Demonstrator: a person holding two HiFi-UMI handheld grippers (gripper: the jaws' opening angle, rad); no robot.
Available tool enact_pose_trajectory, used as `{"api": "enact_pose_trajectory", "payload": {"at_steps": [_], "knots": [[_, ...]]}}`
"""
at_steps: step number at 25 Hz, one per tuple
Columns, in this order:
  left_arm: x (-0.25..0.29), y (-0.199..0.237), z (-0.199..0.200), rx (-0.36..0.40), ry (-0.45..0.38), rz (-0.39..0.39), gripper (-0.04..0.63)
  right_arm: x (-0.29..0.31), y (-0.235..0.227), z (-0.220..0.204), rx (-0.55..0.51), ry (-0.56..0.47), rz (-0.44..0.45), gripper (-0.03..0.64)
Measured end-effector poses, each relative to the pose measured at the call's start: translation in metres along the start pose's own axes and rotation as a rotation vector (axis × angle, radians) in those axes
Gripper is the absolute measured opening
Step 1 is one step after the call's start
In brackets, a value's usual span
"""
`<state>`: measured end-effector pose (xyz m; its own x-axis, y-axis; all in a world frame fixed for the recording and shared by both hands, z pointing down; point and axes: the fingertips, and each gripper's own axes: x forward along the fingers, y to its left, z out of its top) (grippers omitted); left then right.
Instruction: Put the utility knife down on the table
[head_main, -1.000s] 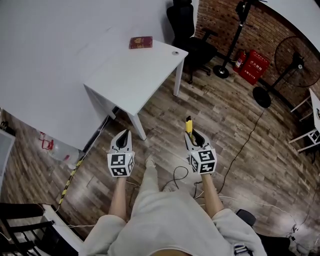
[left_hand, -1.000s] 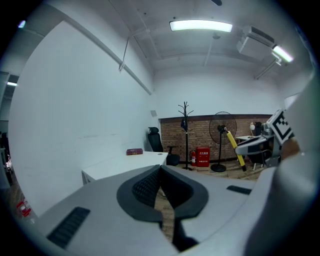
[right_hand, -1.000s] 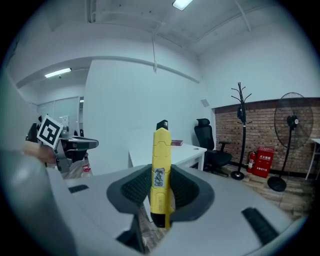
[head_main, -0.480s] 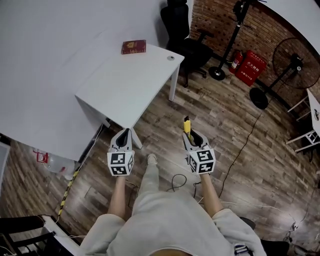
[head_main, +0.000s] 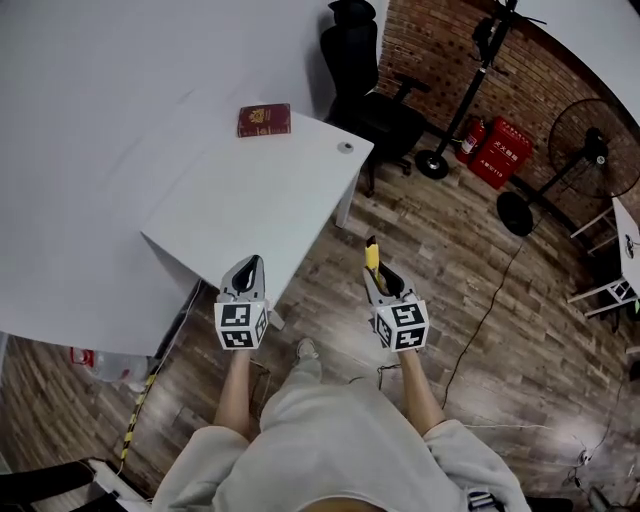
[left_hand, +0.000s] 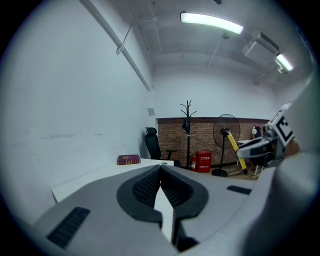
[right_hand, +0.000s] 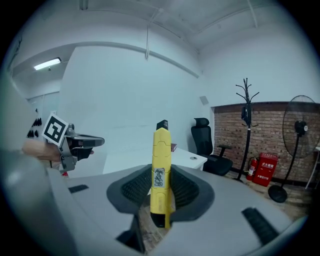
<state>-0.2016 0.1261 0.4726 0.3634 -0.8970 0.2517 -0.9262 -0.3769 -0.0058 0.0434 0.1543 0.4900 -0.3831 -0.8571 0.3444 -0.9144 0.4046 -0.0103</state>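
A: So, where do we have the utility knife (right_hand: 161, 165)?

B: We hold it in the right claw (head_main: 378, 272). The ribbed pads press on both sides of the yellow body, low down. The black tip sticks out well past the claw, pointing ahead.

A: Is it over the desk (head_main: 250, 190)?

B: Not as we see it from the head view. It hangs above the wood floor (head_main: 450, 260), just beside the white desk's right edge.

A: And our left claw (head_main: 249, 268)?

B: Its jaws are pressed together at the tips with nothing between them. Its tip shows at the desk's near corner.

A: Anything on the desk?

B: A red book (head_main: 264, 120) lies at the far side, and a small round thing (head_main: 345, 148) sits near the far right corner. We cannot tell what that one is. A black office chair (head_main: 360, 70) stands beyond the desk.
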Motion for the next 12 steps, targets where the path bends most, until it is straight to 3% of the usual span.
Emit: {"api": "enact_pose_trajectory", "payload": {"at_steps": [12], "knots": [[0.118,0.065,0.019,-0.010,0.007,-0.062,0.006,0.110,-0.031,0.037,0.001,0.019,-0.059,0.110]]}}
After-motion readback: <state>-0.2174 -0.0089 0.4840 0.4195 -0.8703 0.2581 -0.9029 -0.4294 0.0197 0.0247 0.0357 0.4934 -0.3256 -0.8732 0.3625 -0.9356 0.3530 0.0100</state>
